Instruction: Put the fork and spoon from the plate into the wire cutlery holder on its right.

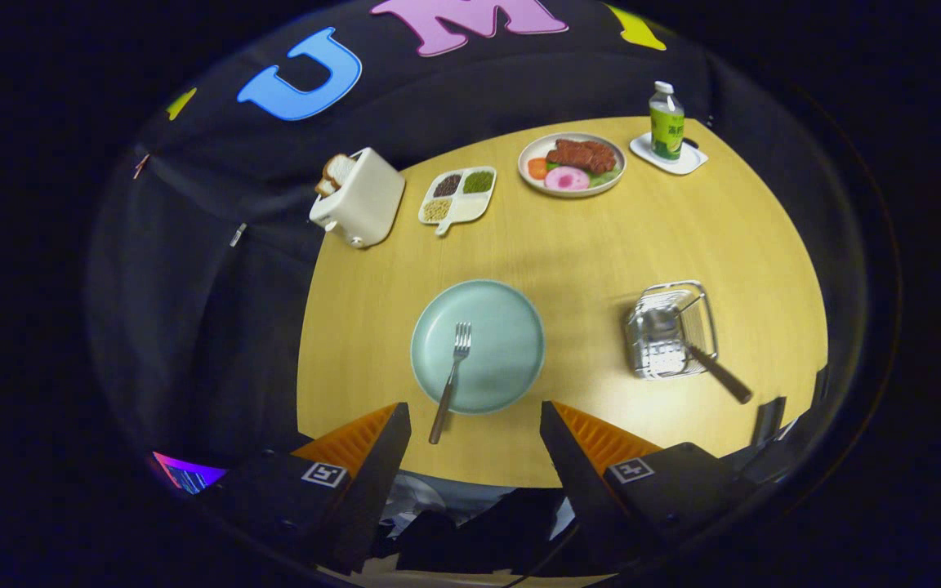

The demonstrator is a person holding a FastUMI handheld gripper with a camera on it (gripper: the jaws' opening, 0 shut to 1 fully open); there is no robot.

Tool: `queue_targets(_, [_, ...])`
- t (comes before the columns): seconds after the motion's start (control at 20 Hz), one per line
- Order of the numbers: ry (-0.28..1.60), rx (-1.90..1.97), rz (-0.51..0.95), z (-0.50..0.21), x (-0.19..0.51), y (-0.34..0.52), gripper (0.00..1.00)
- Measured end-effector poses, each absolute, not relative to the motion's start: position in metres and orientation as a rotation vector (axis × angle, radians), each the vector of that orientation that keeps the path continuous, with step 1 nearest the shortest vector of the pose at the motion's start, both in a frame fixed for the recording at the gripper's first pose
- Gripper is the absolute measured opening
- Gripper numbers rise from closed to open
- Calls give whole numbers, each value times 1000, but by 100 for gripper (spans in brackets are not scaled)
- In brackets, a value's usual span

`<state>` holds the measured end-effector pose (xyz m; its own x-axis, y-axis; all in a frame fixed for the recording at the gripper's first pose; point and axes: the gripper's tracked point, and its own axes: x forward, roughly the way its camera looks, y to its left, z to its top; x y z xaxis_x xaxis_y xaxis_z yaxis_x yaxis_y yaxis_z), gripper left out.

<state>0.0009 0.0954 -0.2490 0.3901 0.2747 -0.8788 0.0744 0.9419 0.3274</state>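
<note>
Table (601, 237): pale wood grain, smooth, matt. Plate (511, 327): smooth glazed ceramic look, soft sheen. Fork (452, 376): shiny metal head, dark handle. Holder (671, 331): bright metal wire. Spoon (703, 359): shiny metal bowl, dark matt handle. Toaster (360, 200): smooth, cream, slightly glossy. Bottle (666, 122): clear plastic. Wall (217, 269): matt black cloth.

The gripper (474, 416) shows at the bottom of the frame, its 2 fingers spread wide apart and holding nothing. The left finger (372, 457) rises from the lower left and leans inward; the right finger (581, 457) rises from the lower right and leans inward too. Each finger carries 1 small square marker on its body.
</note>
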Motion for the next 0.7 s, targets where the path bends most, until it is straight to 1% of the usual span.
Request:
queue_targets(0.35, [1270, 271, 128, -325, 25, 158, 99])
queue_targets(0.45, [1308, 281, 97, -345, 30, 165, 99])
queue_targets(0.7, [1359, 261, -9, -384, 35, 153, 99])
